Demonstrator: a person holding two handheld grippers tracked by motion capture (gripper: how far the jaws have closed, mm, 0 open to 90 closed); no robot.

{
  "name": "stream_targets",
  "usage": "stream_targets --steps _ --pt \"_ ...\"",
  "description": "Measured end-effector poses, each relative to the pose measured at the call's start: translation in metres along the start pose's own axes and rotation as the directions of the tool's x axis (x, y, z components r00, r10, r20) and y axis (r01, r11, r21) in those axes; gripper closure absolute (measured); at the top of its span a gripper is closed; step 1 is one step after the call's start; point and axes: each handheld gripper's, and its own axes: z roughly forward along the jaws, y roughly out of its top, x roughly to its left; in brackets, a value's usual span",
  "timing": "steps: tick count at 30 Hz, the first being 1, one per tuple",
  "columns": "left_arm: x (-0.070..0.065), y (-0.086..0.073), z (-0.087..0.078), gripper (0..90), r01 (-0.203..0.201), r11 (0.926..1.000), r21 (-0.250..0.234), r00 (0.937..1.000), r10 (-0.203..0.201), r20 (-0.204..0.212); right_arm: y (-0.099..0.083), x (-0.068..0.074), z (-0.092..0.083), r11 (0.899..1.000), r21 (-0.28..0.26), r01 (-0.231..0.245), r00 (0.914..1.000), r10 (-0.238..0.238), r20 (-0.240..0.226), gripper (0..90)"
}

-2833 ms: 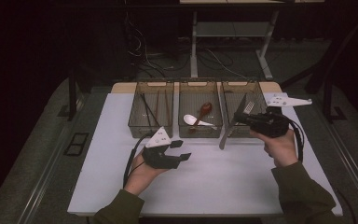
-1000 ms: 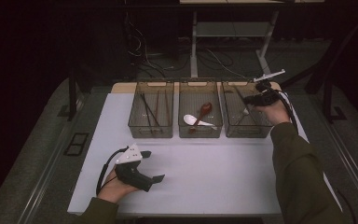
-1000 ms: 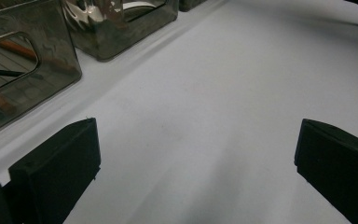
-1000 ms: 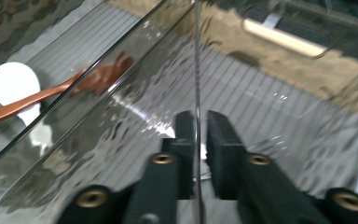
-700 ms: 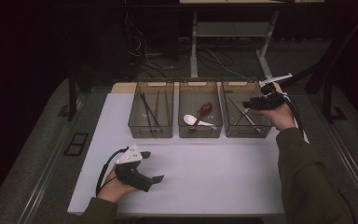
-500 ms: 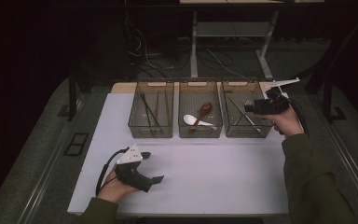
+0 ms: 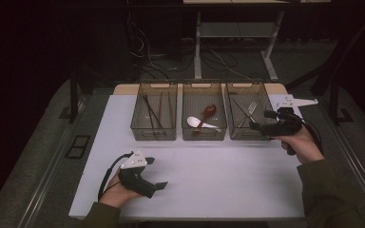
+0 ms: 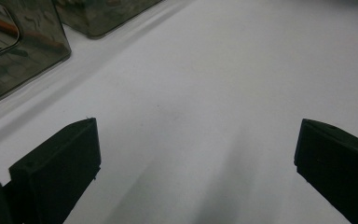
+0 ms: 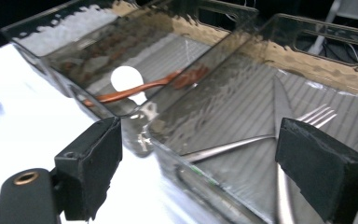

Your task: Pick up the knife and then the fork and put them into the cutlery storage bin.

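A fork (image 7: 251, 108) lies in the right-hand bin (image 7: 247, 135) of three clear bins lined up along the far side of the white surface (image 7: 209, 175), resting beside a knife (image 7: 240, 108) on the bin's ribbed floor; in the right gripper view the fork's tines (image 9: 319, 115) show just past the near wall, no longer held. The right gripper (image 7: 261, 121) hovers at about three o'clock from that bin, close to its near right corner, its jaws having just been opening and now standing wide with nothing between them. The middle bin (image 7: 204, 133) already holds a white spoon (image 7: 200, 123) and a brown spoon (image 7: 208, 112), and the left bin (image 7: 153, 130) holds dark chopsticks (image 7: 151, 113). At about seven o'clock on the surface the left gripper (image 7: 154, 178) rests low, jaws wide and empty over bare white. The sorting looks all but finished: every utensil in view sits in a bin, and none lies loose on the surface.
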Motion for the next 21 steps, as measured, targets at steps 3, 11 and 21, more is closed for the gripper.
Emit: stream_targets --steps 3,11,21 --pt "-0.001 0.000 0.001 0.0 -0.007 0.9999 0.007 1.0000 0.007 -0.001 -0.010 0.011 -0.004 1.000 -0.019 0.001 0.9999 -0.002 -0.013 14.3" --pt "-0.002 0.001 0.001 0.0 -0.007 1.0000 0.000 1.0000 0.007 0.002 -0.034 0.030 -0.009 0.999 -0.029 0.017 0.9997 -0.017 -0.016 13.9" --pt "-0.004 0.001 0.001 0.0 -0.013 0.9999 0.003 0.9999 0.013 0.004 -0.067 0.045 -0.016 0.999 -0.027 0.026 0.9995 -0.026 -0.015 13.9"
